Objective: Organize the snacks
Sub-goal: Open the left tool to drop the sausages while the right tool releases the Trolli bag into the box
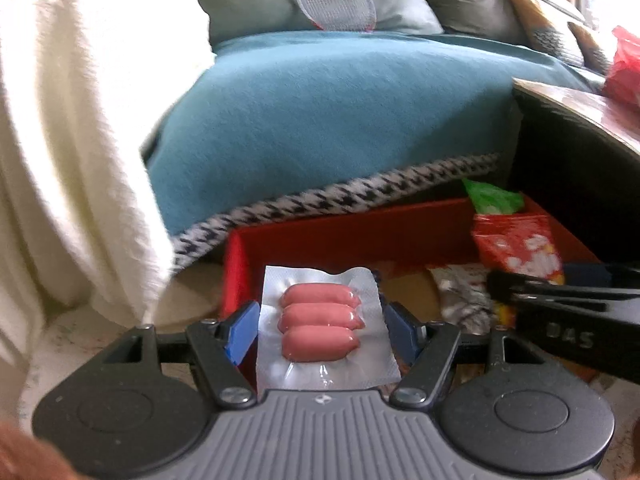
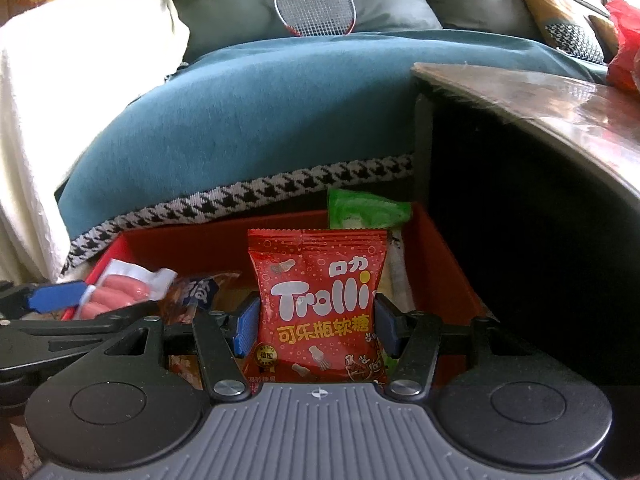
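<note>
- Sausage pack, light and slippery, is clamped edgewise between the left tongs.
- Gummy bag, soft, is pinched by the right tongs, seemingly above the red box.

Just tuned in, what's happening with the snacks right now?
A person holds a hand-held gripper in each hand over the red box. The left hand-held gripper is clamped on a sealed pack of three sausages; the right hand-held gripper is clamped on a red Trolli gummy bag. A green packet and other snacks already sit in the box.
</note>
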Available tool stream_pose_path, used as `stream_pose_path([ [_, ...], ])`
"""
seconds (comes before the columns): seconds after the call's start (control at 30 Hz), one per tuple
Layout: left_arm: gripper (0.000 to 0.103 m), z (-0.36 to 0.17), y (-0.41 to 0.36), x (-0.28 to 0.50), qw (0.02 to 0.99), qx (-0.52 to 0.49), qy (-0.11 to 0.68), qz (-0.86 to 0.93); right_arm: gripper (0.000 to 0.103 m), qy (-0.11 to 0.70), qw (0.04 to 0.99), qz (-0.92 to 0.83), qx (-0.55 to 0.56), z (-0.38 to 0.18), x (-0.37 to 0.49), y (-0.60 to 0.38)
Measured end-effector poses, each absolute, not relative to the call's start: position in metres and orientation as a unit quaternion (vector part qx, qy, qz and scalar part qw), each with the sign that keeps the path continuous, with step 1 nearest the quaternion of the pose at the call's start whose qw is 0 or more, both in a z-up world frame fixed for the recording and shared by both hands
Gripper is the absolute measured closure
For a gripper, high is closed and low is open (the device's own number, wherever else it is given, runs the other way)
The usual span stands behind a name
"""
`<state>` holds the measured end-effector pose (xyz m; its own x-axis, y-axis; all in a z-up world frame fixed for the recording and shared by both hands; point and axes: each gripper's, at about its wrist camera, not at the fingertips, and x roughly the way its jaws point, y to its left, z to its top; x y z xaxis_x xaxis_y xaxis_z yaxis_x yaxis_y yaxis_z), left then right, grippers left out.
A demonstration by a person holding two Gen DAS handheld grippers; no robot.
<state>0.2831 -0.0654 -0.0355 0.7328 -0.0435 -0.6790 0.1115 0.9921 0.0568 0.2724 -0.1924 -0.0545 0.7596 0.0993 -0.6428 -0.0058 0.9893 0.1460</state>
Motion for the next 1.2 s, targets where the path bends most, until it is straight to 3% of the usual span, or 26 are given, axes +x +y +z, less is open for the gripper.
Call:
stream_pose_path([
  [0.2,0.04,-0.047,-0.071,0.287,0.924,0.058,0.375,-0.032,0.033,0.362,0.93,0.02,0.059,-0.065,0.278,-0.193],
  [0.27,0.038,-0.045,-0.07,0.287,0.926,0.059,0.371,-0.027,0.027,0.355,0.933,0.016,0.06,-0.064,0.277,-0.194],
  [0.33,0.032,-0.043,-0.069,0.287,0.928,0.058,0.368,-0.021,0.026,0.349,0.935,0.012,0.059,-0.061,0.275,-0.194],
  [0.9,0.028,0.008,-0.063,0.237,0.93,0.09,0.357,-0.023,0.019,0.323,0.946,0.017,0.033,-0.012,0.236,-0.201],
  [1.2,0.028,-0.008,-0.033,0.165,0.897,0.093,0.429,-0.048,0.016,0.339,0.94,0.024,0.025,0.01,0.197,-0.212],
])
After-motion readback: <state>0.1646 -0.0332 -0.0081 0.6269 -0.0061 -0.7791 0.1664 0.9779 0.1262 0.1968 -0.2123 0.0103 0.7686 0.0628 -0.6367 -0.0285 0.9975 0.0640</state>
